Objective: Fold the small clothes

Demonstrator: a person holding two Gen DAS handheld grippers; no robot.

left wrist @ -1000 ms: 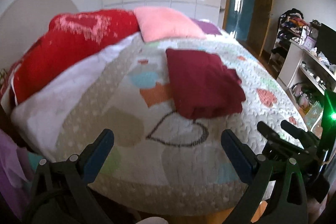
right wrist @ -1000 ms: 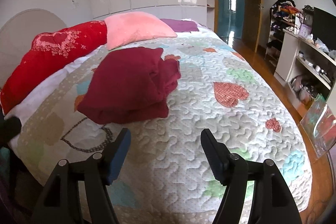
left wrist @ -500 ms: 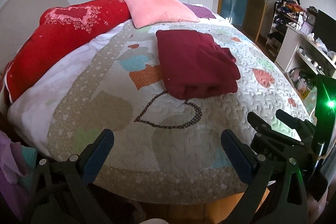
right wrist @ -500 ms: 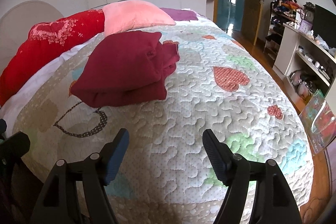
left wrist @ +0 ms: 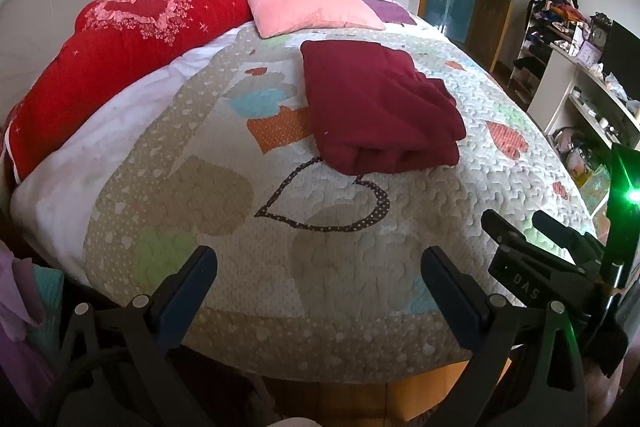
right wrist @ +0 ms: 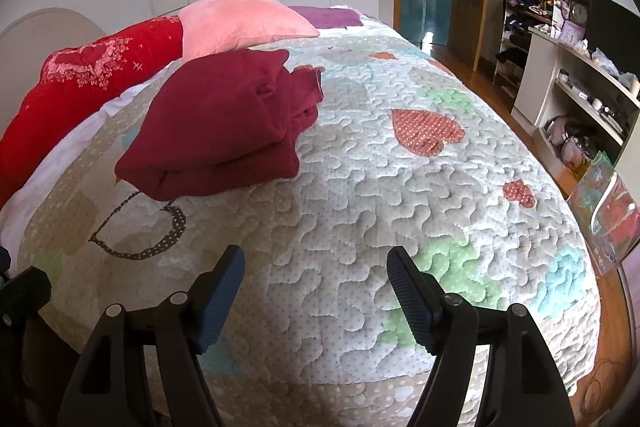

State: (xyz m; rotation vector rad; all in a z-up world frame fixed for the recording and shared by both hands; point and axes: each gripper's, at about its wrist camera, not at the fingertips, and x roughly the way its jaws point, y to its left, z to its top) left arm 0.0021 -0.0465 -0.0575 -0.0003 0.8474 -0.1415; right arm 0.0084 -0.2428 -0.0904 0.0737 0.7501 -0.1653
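A dark red garment [left wrist: 376, 107] lies folded in a thick bundle on the quilted bed [left wrist: 320, 259], beyond both grippers. It also shows in the right wrist view [right wrist: 228, 123], at the left. My left gripper [left wrist: 318, 273] is open and empty, held back over the bed's near edge. My right gripper [right wrist: 314, 273] is open and empty, also near the foot of the bed, to the right of the garment. The right gripper's body shows at the lower right of the left wrist view [left wrist: 552, 259].
A red duvet [left wrist: 120, 51] and a pink pillow [left wrist: 308, 3] lie at the head of the bed. A white shelf unit [right wrist: 580, 99] with clutter and a clothes rack [right wrist: 528, 3] stand at the right. Wooden floor [right wrist: 624, 291] runs beside the bed.
Both grippers have drawn back and up from the bed, so the folded garment looks farther away. Both stay open and empty.
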